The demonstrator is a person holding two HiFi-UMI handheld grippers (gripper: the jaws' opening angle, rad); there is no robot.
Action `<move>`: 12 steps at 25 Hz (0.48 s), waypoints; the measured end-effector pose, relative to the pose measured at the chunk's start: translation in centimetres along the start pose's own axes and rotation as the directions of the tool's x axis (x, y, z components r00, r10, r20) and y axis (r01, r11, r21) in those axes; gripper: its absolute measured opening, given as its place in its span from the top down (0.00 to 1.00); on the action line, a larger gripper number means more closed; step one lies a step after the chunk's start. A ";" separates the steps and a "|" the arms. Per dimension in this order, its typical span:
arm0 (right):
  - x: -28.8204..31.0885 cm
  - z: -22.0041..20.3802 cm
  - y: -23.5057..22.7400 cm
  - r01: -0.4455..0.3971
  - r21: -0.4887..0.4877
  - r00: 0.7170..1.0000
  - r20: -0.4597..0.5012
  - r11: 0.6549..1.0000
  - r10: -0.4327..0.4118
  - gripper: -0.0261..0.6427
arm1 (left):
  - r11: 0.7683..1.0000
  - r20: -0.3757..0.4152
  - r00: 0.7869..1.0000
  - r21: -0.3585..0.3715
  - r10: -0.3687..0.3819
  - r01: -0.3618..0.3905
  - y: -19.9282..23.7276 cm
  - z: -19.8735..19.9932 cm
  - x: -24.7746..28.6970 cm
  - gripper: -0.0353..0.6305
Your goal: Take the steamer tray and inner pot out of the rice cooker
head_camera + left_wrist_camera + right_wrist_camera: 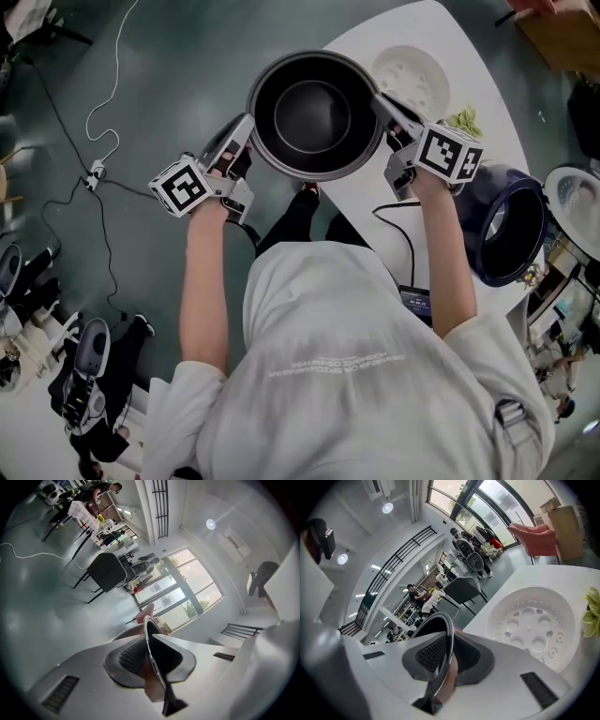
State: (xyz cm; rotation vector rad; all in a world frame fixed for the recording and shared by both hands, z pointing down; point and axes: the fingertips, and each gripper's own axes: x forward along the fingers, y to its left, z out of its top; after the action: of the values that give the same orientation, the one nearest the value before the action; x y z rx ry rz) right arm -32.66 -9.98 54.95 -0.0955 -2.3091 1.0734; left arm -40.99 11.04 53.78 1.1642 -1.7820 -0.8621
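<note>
Head view: left gripper (pixel 249 129) and right gripper (pixel 381 103) pinch opposite rim points of the inner pot (pixel 312 114), held over the table (pixel 361 192) edge near the steamer tray (pixel 412 77); I judge that I must lower these 2 evenly, keeping the pot level.

Head view looks steeply down on pot (pixel 312 114) and table (pixel 361 202). Both gripper views sit close along their fingers (pixel 127 659) and share the pot rim.

Low at six o'clock the left gripper (pixel 150 660), ribbed pads (pixel 131 656) clamped on the thin metal rim of the inner pot (pixel 149 637) seen edge-on, black chair (pixel 107 571) at ten o'clock, bright windows (pixel 183 597) near centre, round ceiling light (pixel 211 524) at one o'clock
</note>
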 end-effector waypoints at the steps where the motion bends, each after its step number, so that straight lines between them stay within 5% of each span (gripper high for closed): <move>1: -0.2 -0.1 0.0 -0.002 0.002 1.000 0.005 1.000 0.002 0.87 | 1.000 -0.004 1.000 0.029 0.007 -0.006 -0.2 -0.1 0.0 0.87; 12: 0.4 1.2 -0.6 0.044 -0.045 0.997 0.064 0.998 -0.042 0.86 | 0.987 0.012 0.997 0.137 0.078 -0.079 -0.3 1.1 1.6 0.86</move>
State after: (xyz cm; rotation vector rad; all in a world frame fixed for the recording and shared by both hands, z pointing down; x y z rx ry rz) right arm -33.52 -11.03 54.96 -0.0302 -2.3822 1.0152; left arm -42.23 9.60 53.47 1.1706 -1.9044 -0.7072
